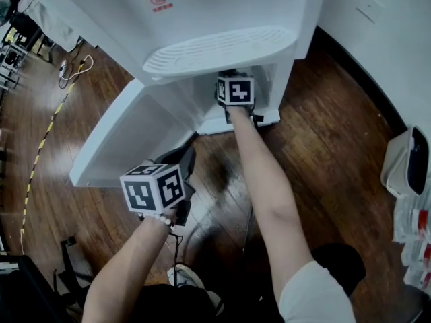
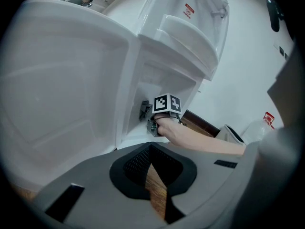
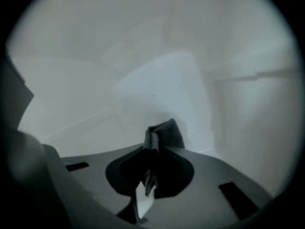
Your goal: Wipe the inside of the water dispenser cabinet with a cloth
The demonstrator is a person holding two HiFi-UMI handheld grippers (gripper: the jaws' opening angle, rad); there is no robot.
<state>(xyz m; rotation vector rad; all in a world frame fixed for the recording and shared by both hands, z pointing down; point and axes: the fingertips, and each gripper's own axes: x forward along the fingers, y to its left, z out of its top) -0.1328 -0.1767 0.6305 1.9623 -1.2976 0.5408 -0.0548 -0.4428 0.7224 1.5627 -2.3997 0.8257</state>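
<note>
Now right gripper tight on cloth

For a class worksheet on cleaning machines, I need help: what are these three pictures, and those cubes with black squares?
No robot here: a person holds a two-jaw gripper in each hand; the marker cubes are parts of them. One picture comes from a head camera looking down at a white water dispenser on a wooden floor, its cabinet door open. The other two come from cameras on the grippers. The right gripper, inside the cabinet, pinches a dark cloth. The left gripper hangs outside, shut and empty.
</note>
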